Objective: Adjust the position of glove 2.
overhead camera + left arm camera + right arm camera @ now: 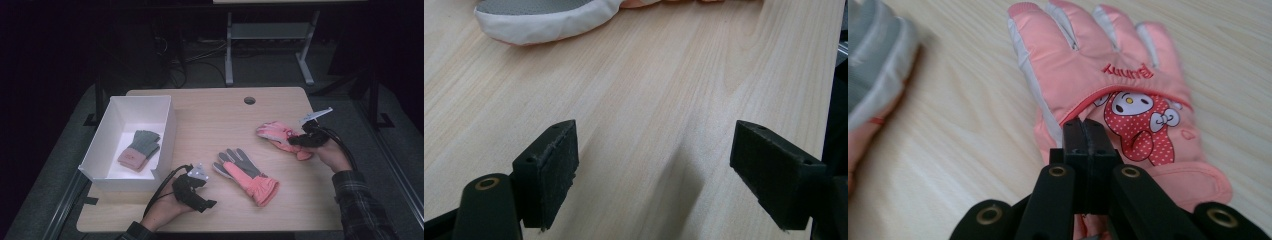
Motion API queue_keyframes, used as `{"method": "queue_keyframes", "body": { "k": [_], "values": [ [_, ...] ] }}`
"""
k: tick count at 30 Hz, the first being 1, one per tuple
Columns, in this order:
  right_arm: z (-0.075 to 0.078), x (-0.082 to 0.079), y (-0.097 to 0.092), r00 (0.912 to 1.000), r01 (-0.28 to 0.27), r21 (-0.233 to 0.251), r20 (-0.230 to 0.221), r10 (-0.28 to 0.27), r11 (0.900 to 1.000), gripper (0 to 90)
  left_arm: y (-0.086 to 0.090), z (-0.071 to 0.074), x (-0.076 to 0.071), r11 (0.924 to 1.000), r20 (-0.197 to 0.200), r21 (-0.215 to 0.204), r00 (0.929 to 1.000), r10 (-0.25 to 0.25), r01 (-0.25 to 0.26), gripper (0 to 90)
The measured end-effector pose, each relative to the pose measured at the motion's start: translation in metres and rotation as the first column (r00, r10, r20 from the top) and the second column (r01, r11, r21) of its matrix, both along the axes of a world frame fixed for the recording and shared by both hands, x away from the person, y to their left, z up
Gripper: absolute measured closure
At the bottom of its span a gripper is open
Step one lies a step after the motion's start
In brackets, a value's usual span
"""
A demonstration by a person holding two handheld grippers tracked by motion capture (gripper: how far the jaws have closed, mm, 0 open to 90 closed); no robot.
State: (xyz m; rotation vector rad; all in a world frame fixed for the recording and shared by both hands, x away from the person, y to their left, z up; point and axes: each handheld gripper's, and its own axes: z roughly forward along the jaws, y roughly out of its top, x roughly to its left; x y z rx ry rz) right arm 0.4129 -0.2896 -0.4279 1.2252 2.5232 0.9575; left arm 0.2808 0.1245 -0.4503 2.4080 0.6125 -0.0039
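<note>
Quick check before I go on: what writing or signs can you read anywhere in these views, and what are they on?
"Bunny": red stitched word, seen upside down in the right gripper view, on the back of the pink padded glove with a cartoon rabbit patch.
The pink and grey glove and the grey knit glove in the white box show no readable text.

Pink glove (pixel 1098 75) at three o'clock on the pale wood-grain table (pixel 210 120): salmon back, white finger strips, red lettering, a red white-dotted bunny figure. Second glove (pixel 245 175) at centre, grey palm, salmon-pink cuff. At nine o'clock a white box (pixel 167 130) holds a grey-green glove (pixel 140 149) with a dusty pink cuff. Black left gripper (pixel 200 192) and black right gripper (pixel 305 137); plaid sleeve (pixel 362 205) at four o'clock.
</note>
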Motion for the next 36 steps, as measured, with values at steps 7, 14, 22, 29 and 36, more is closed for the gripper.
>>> {"method": "queue_keyframes", "body": {
  "k": [7,14,22,29,36],
  "values": [
    [0.009,-0.009,0.017,0.9992,-0.017,0.012,0.037,0.016,0.9998,90.0,0.000,0.001,0.000,1.0000,0.003,0.004,1.0000,-0.001,0.001,19.2],
    [0.033,-0.029,0.030,0.9942,-0.027,0.052,0.105,0.021,0.9983,90.0,0.000,0.001,0.000,1.0000,0.011,-0.005,0.9999,0.004,-0.004,19.2],
    [0.054,-0.059,0.051,0.9853,-0.072,0.035,0.158,0.066,0.9968,90.0,0.000,0.000,0.000,1.0000,0.015,-0.002,0.9999,0.003,-0.003,19.2],
    [0.064,-0.088,0.074,0.9779,-0.120,0.021,0.175,0.115,0.9925,90.0,0.000,0.002,0.000,1.0000,0.017,-0.008,0.9999,0.003,-0.003,19.2],
    [0.064,-0.103,0.102,0.9712,-0.152,-0.007,0.185,0.151,0.9884,90.0,-0.002,0.002,-0.001,0.9998,0.017,-0.016,0.9998,0.008,-0.007,19.2]
  ]
}}
